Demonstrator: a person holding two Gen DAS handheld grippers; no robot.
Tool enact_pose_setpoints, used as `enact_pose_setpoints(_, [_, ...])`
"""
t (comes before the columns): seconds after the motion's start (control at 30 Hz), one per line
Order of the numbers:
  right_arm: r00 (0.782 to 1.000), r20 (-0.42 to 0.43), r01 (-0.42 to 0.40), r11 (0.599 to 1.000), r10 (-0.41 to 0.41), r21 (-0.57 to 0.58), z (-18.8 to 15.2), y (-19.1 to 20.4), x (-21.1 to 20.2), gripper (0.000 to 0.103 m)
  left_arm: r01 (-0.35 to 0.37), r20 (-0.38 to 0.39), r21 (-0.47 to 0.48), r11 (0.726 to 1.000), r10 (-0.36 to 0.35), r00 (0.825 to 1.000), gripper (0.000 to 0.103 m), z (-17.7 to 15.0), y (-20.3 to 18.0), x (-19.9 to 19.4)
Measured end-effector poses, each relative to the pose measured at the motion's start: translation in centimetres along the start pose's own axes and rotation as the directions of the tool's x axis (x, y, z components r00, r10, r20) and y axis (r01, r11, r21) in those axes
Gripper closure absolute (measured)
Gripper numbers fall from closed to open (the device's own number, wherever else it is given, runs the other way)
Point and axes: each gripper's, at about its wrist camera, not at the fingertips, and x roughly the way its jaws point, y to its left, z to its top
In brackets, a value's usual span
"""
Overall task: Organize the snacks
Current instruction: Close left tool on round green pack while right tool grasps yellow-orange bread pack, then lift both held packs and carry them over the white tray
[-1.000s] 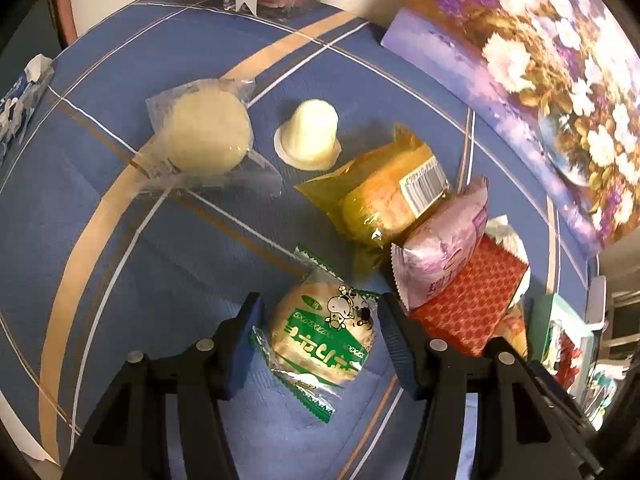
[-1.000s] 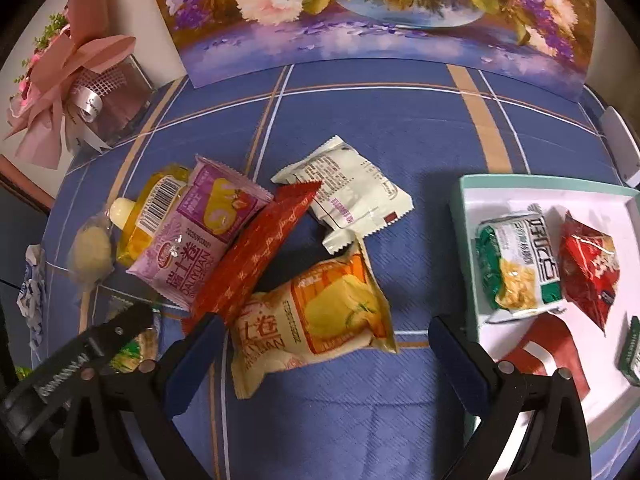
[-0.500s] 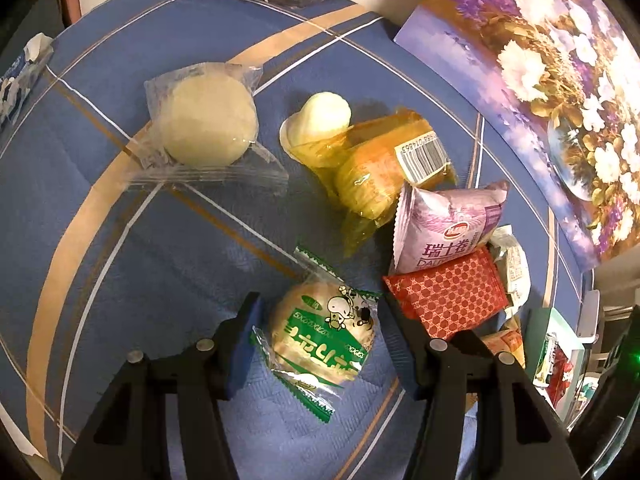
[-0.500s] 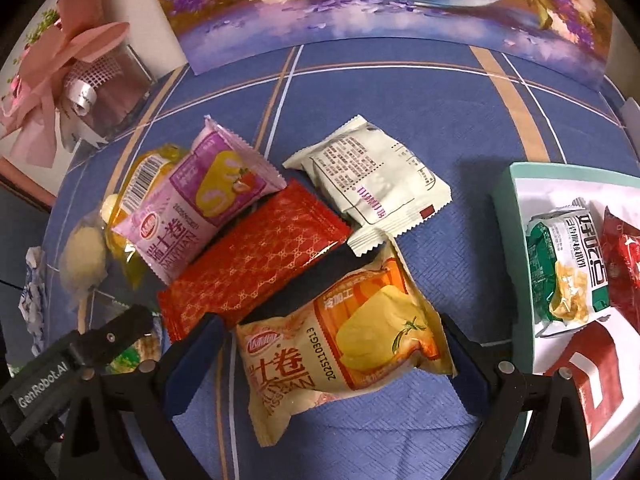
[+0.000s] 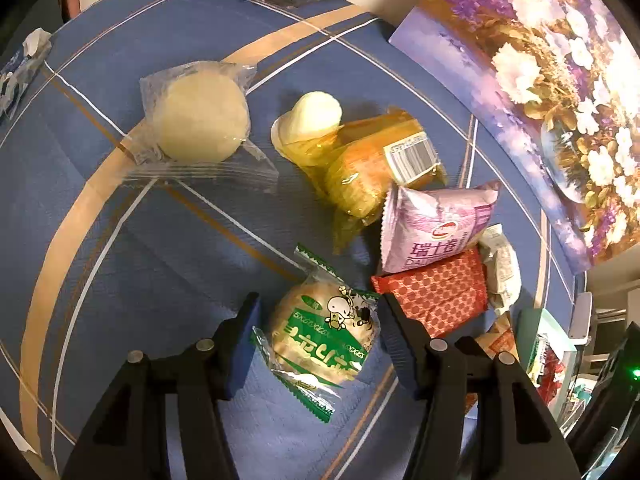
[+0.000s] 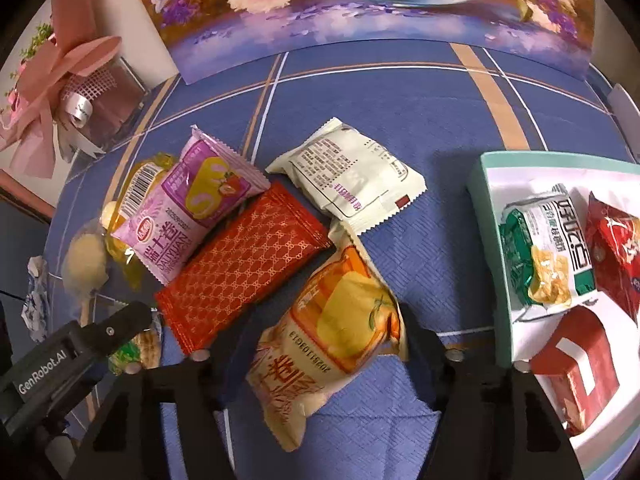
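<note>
Closing my right gripper [image 6: 322,354] around the orange snack bag [image 6: 334,342], I see it lies tilted, top end toward the red packet [image 6: 244,270]. My left gripper [image 5: 318,330] squeezes the round green bun [image 5: 324,340].

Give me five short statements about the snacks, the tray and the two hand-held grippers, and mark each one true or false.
1. The orange-yellow snack packet lies between the right hand-held gripper fingers. True; the jaws are closing on it.
2. The left hand-held gripper straddles the red patterned packet. False: a green-and-white wrapped bun lies between its fingers.
3. The tray with the teal rim is bare. False: it holds a green-and-white packet and red ones.
4. The purple packet overlaps the yellow packet with a barcode. True.
5. The white packet lies in the tray. False: it is on the blue cloth.
</note>
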Motion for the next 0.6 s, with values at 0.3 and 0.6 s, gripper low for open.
enact_pose_setpoints(0.3, [0.999,-0.003,-0.05,0.997,0.051,0.05,-1.2,-1.9,-1.8,0.054,0.023,0.042,0.022,0.999,-0.024,0.999,0.043,-0.2,-1.1,-2.0])
enact_pose_setpoints(0.6, [0.994,0.082,-0.076,0.995,0.07,0.071,-0.7,-3.0,-6.6,0.055,0.046,0.117,0.05,0.998,-0.052,0.992,0.043,0.3,-1.9,-4.7])
